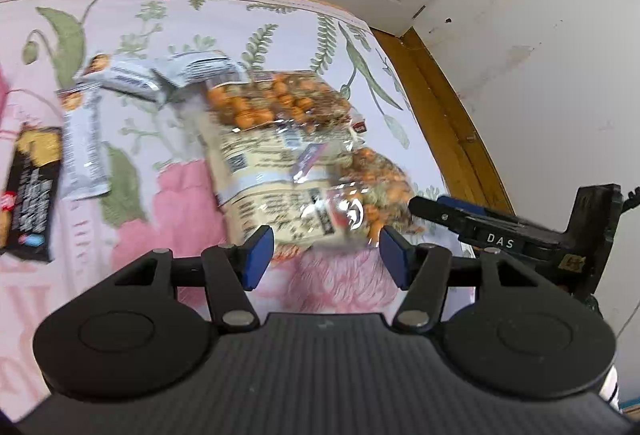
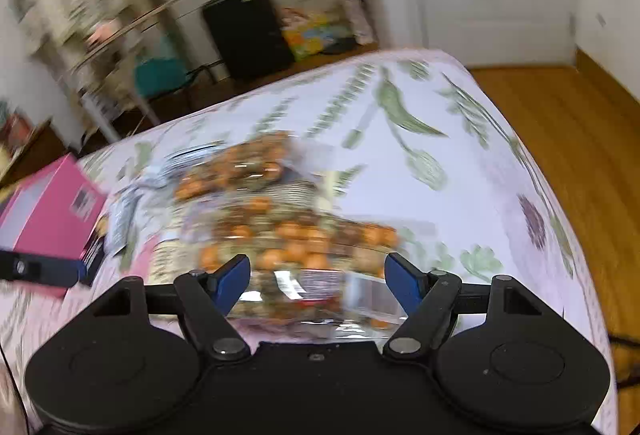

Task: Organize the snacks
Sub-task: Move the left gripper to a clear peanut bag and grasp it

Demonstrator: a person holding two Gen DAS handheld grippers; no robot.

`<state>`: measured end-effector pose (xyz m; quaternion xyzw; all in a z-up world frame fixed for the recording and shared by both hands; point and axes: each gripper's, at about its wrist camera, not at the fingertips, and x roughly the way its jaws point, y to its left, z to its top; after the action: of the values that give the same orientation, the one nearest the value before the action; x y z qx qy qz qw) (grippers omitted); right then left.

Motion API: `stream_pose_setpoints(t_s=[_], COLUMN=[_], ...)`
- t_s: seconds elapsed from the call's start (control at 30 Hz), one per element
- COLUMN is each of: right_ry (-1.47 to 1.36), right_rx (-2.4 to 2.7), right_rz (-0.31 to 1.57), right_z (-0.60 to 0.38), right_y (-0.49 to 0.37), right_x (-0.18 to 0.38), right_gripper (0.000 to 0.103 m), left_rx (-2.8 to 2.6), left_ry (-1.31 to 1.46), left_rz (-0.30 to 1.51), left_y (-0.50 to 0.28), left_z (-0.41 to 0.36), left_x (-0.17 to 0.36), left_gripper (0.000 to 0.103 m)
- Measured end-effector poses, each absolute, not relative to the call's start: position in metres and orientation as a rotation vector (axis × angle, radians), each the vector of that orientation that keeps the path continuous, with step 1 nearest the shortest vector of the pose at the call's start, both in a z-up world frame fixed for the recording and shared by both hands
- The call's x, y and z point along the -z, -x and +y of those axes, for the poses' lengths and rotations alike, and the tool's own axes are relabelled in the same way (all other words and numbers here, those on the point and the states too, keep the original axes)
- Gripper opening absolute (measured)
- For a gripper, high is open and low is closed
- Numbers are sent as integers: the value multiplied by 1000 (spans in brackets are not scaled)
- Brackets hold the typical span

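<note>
Both tongs are hanging released over a bed w/ floral sheet [image 1: 168, 171]: left tongs [image 1: 322, 255] and right tongs [image 2: 318, 281] are gaping, nothing pinched btwn the blue pads. Two clear snack-mix bags [image 1: 280, 103] are lying mid-bed, overlapping, just ahead of both tongs. White wrapped bars [image 1: 82, 147] are sitting left of them, a black packet [image 1: 30, 191] further left, pink box [image 2: 48, 211] beyond

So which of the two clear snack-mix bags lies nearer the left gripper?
The lower bag, just ahead of the left gripper; the other bag lies farther up the bedspread.
</note>
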<state>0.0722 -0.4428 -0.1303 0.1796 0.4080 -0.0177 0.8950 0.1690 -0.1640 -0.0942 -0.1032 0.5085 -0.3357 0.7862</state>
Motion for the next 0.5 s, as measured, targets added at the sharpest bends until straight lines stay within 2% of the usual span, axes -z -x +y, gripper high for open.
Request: stream_pose_setpoints(t_s=[0.1, 0.13, 0.17, 0.3, 0.37, 0.5], right_ry=[-417, -424, -438, -604, -683, -706], right_rx=[90, 117, 133, 101, 74, 5], right_rz=[868, 867, 865, 887, 900, 922], right_z=[-459, -464, -468, -492, -500, -495], right_y=[-76, -76, -77, -80, -80, -84], right_x=[144, 148, 151, 166, 172, 175], right_gripper=[82, 89, 91, 95, 96, 97], left_rx=[718, 713, 710, 703, 709, 713], left_ry=[217, 214, 208, 190, 192, 147], left_rz=[1098, 1101, 1106, 1139, 1164, 1145], left_y=[-176, -177, -179, -184, -183, -178], left_z=[-183, -189, -194, -214, -222, -235], left_x=[106, 109, 113, 129, 135, 140], left_gripper=[58, 58, 58, 58, 62, 63])
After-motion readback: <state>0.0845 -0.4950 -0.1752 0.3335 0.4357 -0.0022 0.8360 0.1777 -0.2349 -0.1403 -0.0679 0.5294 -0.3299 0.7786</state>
